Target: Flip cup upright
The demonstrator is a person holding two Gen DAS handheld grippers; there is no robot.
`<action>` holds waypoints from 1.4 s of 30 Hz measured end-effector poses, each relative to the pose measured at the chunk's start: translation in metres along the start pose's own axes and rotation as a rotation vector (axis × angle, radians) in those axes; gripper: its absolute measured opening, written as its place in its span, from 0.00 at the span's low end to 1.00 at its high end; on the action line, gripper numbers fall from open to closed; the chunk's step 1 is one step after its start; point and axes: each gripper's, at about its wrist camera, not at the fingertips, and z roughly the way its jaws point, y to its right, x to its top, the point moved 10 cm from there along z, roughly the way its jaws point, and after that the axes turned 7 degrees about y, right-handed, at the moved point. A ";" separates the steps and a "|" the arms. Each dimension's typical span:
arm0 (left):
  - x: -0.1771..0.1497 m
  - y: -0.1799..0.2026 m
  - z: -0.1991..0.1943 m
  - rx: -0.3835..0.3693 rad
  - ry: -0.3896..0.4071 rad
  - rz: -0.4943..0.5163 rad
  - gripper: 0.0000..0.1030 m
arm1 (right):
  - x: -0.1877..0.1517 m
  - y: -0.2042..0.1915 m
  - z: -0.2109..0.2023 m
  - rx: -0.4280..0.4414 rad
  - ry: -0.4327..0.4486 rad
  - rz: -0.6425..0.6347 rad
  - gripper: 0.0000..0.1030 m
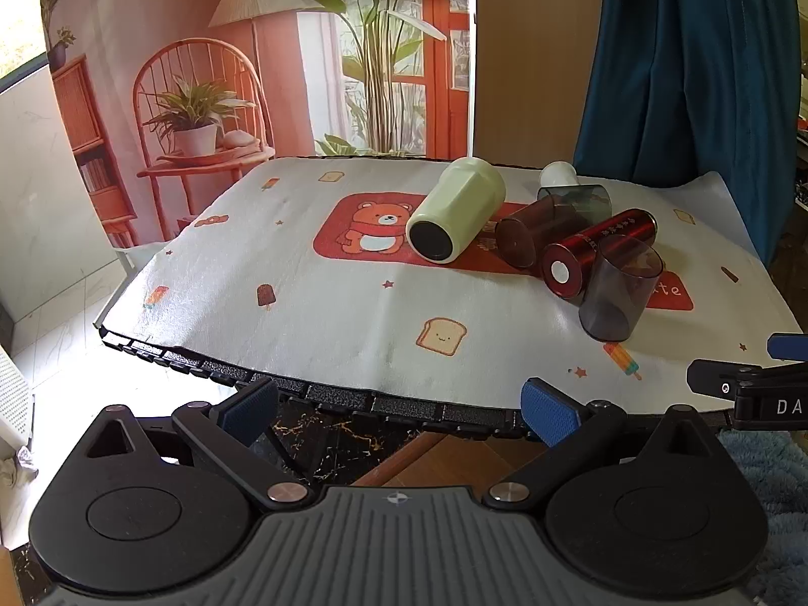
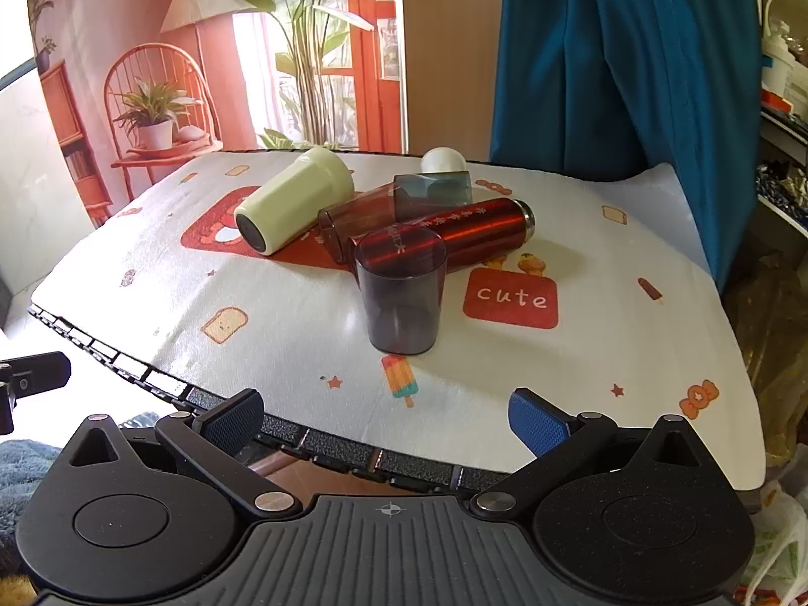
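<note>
While one smoky cup [image 2: 402, 298] stands, perhaps five vessels [image 2: 295, 200] lie.

A printed backdrop [image 1: 252, 50] hangs at ten to twelve o'clock behind the counter [image 1: 328, 303] — it pictures a coral room with a wicker chair, a floor lamp and potted plants. A plain beige wall [image 1: 525, 60] stands at twelve, a teal curtain [image 1: 692, 60] at one to two. Pale marble floor [image 1: 76, 379] lies at nine — daylight brightens it. A blue shaggy rug [image 1: 767, 469] shows at four.
</note>
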 end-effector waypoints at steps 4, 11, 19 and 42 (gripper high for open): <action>0.000 0.000 -0.001 0.001 0.001 0.001 1.00 | 0.000 0.000 0.000 0.000 0.000 0.003 1.00; 0.001 -0.002 -0.002 0.004 0.004 -0.006 1.00 | 0.001 0.001 0.000 -0.001 0.003 0.001 1.00; 0.000 -0.003 -0.001 -0.001 0.000 -0.015 1.00 | 0.000 0.001 0.000 0.000 0.002 0.001 1.00; -0.003 -0.003 0.000 0.002 -0.004 -0.025 1.00 | 0.002 0.002 0.000 -0.003 0.001 0.005 1.00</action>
